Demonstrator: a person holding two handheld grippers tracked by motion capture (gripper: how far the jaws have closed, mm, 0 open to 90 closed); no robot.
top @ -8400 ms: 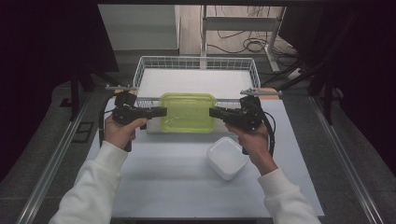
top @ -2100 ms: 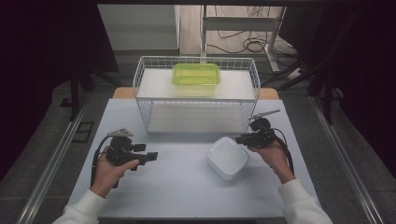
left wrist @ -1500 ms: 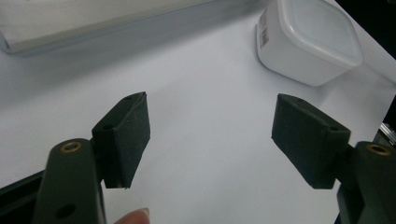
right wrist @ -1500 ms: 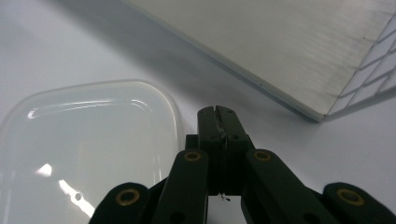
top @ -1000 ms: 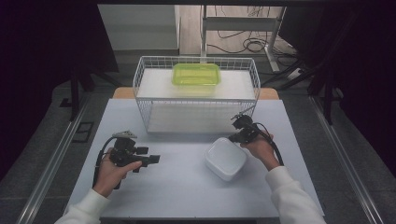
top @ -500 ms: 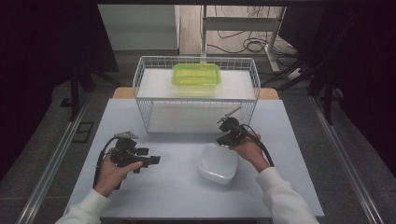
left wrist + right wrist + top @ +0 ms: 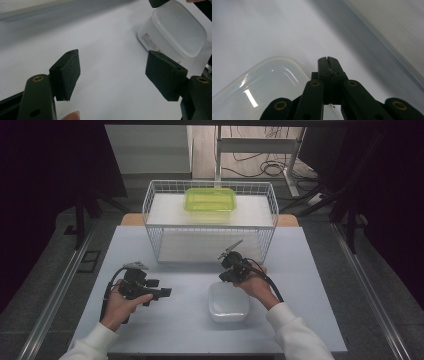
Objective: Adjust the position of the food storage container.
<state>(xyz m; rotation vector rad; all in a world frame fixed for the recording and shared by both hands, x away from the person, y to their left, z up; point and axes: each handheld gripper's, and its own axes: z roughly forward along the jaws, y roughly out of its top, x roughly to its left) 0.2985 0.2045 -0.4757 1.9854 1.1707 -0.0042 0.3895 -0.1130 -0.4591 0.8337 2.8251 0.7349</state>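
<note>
At the left of the table [image 7: 170, 330], the left gripper [image 7: 162, 293] hovers low with its jaws spread wide and nothing between them; its own view has the white tub [image 7: 175, 35] beyond its far jaw, the tub's lower corner hidden behind that pad. The tub [image 7: 229, 301] sits on the table right of centre. The right gripper [image 7: 223, 276], jaws pressed together, rests at the tub's far edge; whether it touches is hard to tell. Behind, a wire basket [image 7: 150, 215] holds a green container [image 7: 210, 200]

White tub [image 7: 228, 302], green box [image 7: 210, 200]
</note>
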